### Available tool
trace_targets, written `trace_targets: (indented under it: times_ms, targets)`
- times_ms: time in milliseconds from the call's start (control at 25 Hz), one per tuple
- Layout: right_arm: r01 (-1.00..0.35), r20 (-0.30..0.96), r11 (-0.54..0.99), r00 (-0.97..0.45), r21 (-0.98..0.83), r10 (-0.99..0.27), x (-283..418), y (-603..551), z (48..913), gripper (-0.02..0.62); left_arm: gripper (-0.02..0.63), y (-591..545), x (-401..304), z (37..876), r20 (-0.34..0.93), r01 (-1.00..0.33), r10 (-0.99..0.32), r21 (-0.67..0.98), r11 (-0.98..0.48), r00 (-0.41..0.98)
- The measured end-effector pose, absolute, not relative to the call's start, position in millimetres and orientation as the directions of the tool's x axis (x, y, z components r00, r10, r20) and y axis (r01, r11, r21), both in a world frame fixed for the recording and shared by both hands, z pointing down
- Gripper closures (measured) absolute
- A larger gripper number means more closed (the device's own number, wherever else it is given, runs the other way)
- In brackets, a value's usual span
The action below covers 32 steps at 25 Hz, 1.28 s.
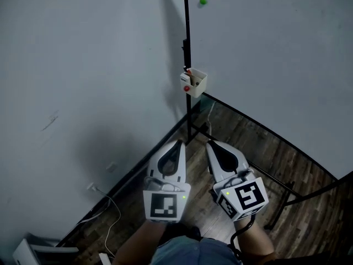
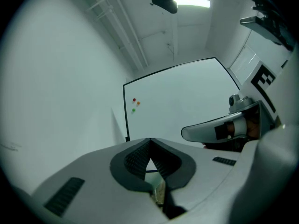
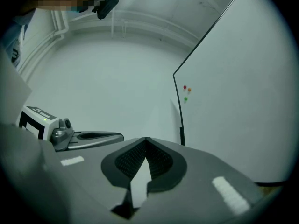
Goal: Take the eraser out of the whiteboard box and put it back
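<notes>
Head view: left gripper (image 1: 179, 143) and right gripper (image 1: 211, 144) level, side by side, jaws pressed together.

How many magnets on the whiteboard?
3, on the white whiteboard near its left edge: round red magnet topmost, round orange magnet beside it, round green magnet lowest; some possibly hidden.

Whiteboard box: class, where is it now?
In the head view, the whiteboard box hangs at upper centre on the whiteboard's dark edge, below the coloured magnets.
</notes>
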State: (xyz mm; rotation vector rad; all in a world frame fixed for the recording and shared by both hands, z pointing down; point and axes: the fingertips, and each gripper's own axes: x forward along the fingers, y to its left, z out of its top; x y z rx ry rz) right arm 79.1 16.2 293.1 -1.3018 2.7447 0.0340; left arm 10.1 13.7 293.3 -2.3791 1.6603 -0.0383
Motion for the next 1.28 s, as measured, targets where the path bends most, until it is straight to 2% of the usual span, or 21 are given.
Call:
trace_targets:
  times_ms: [480, 840, 1280]
  targets:
    - [-0.769, -0.079, 0.639, -0.636, -0.019, -0.768, 45.6, -85.3, 305.9, 0.594, 0.600, -91.3, -25.6, 296.4, -0.144, -0.931, -0.929, -0.188, -0.312, 0.340]
    - [-0.788, -0.040, 0.615, -0.613, -0.044, -0.789, 8.9, -182.8, 316.3, 0.594, 0.600, -192.5, -57.3, 308.8, -0.114, -0.912, -0.914, -0.180, -0.367, 0.390]
    - [-0.830, -0.045, 0.558, -0.558, 0.003, -0.829, 3.8, -281.0, 299.6, 0.594, 0.600, -292.5, -67.0, 300.8, -0.141, -0.892, -0.884, -0.160, -0.423, 0.445]
